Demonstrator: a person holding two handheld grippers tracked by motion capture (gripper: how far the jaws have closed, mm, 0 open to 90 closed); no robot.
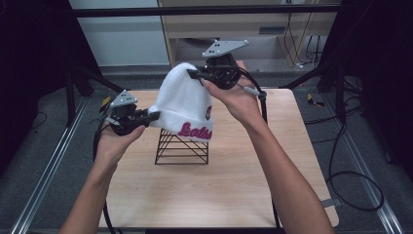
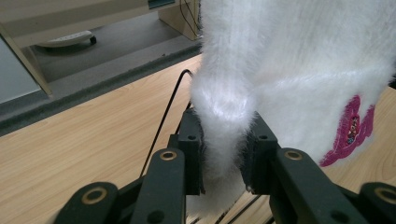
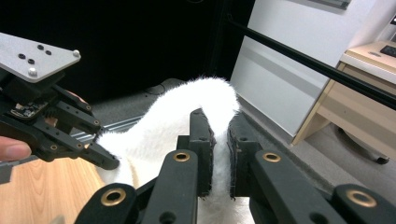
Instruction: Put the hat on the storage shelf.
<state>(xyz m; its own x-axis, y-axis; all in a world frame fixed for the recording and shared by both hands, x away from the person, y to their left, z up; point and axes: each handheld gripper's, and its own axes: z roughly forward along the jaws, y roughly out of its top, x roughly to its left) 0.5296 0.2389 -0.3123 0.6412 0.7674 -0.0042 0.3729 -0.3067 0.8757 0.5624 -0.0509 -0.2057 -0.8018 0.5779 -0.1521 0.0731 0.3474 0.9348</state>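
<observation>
A fluffy white knit beanie with pink embroidered lettering (image 1: pixel 187 105) hangs in the air over a black wire rack (image 1: pixel 181 146), which stands near the middle of the pale wooden table (image 1: pixel 229 185). The left gripper (image 1: pixel 152 116) pinches the hat's cuffed edge at about nine o'clock, jaws clamped on the fabric (a thick fold bulges between them in the left gripper view (image 2: pixel 224 140)). The right gripper (image 1: pixel 192 74) holds the crown at roughly one o'clock, its jaws closed on a ridge of the fuzzy cloth (image 3: pixel 219 121).
</observation>
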